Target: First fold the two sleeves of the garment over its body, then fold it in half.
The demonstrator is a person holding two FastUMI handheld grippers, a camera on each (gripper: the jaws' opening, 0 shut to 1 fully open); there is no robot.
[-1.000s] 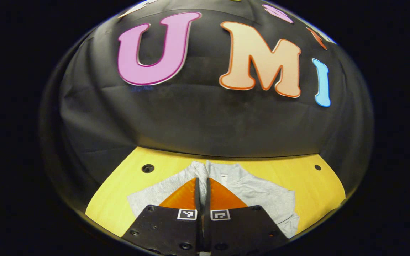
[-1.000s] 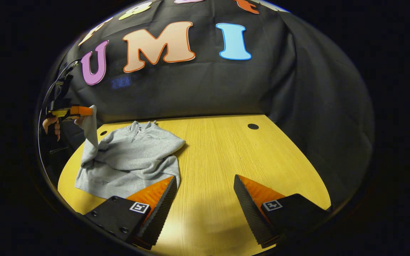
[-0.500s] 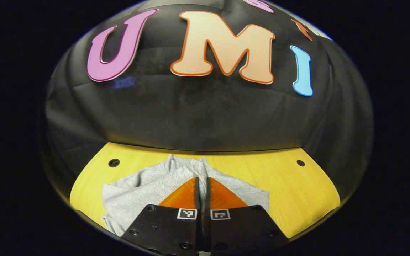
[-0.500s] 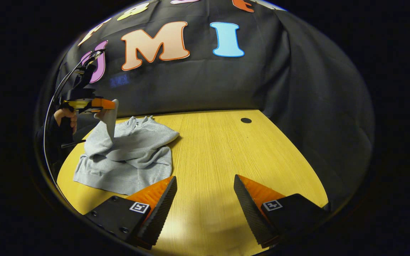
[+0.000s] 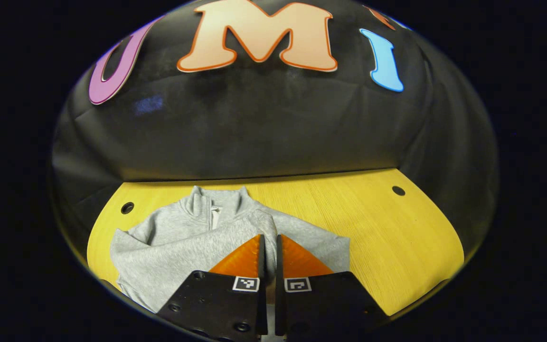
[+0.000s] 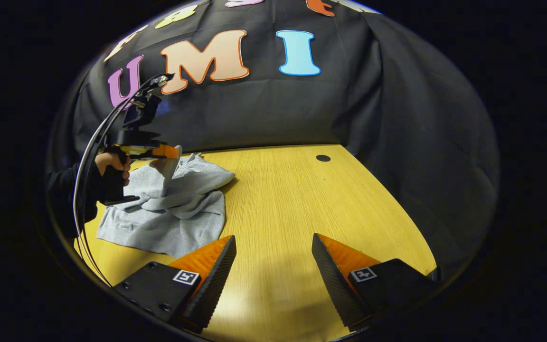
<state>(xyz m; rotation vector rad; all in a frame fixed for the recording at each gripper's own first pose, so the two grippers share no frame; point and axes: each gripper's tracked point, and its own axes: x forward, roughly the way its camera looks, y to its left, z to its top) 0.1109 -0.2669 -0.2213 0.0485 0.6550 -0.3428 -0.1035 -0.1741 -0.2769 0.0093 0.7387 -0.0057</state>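
the wooden table (image 6: pixel 302 209) fills the lower half of both views, and the grey garment (image 6: pixel 169 223) lies at the left of the right gripper view, bunched, its hem toward the bottom of the frame and its collar toward the booth wall. in the left gripper view the garment (image 5: pixel 174 247) sits lower left, collar (image 5: pixel 216 204) up-frame, so its long axis runs from the bottom of the frame upward. one sleeve (image 5: pixel 235 237) slants across the body from lower left up to the fingers. the left gripper (image 5: pixel 269 244) is clenched on the cuff end of that sleeve; in the right gripper view it hangs at mid left (image 6: pixel 166 154) above the body, held by a hand (image 6: pixel 112 164). it is much the nearer gripper. the right gripper (image 6: pixel 273 256) is spread wide over bare wood, the garment down-left of it. my read: the sleeve should be laid down right-frame across the body.
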